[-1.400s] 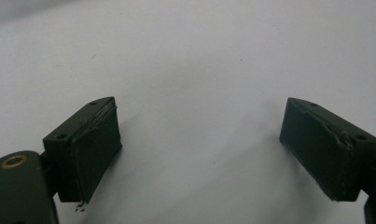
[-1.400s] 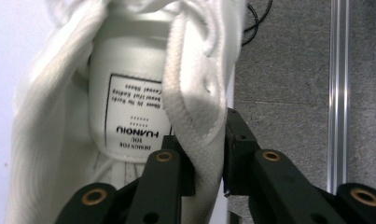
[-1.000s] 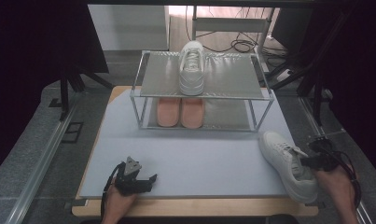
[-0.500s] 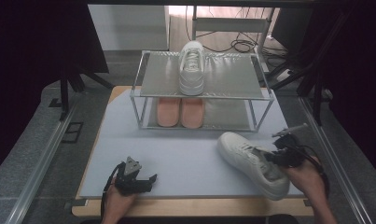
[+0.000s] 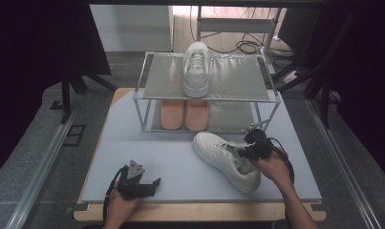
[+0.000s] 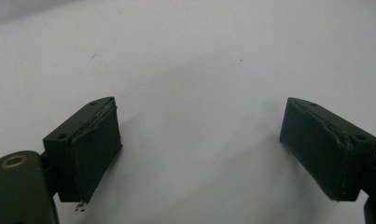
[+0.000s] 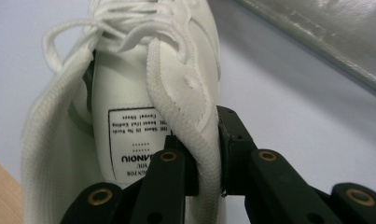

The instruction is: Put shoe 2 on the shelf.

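One sneaker racked, its mate in my right gripper and on the mat.

I judge this about halfway — one white sneaker [image 5: 196,69] already sits on the top shelf of the shoe rack [image 5: 269,98], with the pink slippers [image 5: 184,114] on the shelf below, while the second sneaker [image 5: 223,160] lies on the grey mat [image 5: 133,143] just in front of the rack, toe pointing toward it, not yet lifted up beside its partner. My right gripper [image 5: 250,149] has its jaws pinched tight on the sneaker's collar wall, one inside the shoe and one outside. My left gripper [image 5: 140,183] rests near the mat's front edge, jaws spread wide with only bare mat between them — holding nothing.
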Available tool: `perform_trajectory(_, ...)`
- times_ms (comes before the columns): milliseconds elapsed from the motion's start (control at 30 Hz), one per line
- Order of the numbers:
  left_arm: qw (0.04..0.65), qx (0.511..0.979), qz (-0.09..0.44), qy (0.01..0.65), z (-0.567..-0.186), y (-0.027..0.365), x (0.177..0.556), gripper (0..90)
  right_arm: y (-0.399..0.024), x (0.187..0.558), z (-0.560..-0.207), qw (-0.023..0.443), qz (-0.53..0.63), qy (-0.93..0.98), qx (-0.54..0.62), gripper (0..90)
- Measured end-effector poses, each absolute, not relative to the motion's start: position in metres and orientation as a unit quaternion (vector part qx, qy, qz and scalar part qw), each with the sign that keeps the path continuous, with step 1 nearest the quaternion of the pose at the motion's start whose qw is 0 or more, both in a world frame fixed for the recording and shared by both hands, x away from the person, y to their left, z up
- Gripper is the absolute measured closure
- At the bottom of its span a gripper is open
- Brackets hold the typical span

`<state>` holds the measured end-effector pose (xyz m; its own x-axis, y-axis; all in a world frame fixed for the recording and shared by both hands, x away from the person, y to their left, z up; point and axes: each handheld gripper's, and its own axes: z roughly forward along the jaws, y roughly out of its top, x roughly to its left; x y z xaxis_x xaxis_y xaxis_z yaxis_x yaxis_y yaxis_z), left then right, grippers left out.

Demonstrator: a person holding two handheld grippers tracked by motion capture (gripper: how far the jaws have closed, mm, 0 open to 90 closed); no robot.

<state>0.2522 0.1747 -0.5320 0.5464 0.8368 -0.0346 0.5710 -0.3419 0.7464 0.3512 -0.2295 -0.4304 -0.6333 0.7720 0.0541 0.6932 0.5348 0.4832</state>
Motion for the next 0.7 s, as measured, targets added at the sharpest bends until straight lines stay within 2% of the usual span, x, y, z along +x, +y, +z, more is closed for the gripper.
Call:
perform_trajectory(133, 0.367, 0.799, 0.18, 0.441, -0.532, 0.175, 0.252, 11.6, -0.23, 0.349, -0.434, 0.085, 0.218, 0.881, 0.412, 76.2)
perform_trajectory(533, 0.367, 0.799, 0.181, 0.441, -0.532, 0.175, 0.252, 11.6, -0.241, 0.34, -0.416, 0.046, 0.196, 0.891, 0.406, 48.2)
perform_trajectory(700, 0.367, 0.799, 0.181, 0.44, -0.532, 0.175, 0.252, 11.6, -0.245, 0.343, -0.417, 0.04, 0.154, 0.897, 0.413, 48.7)
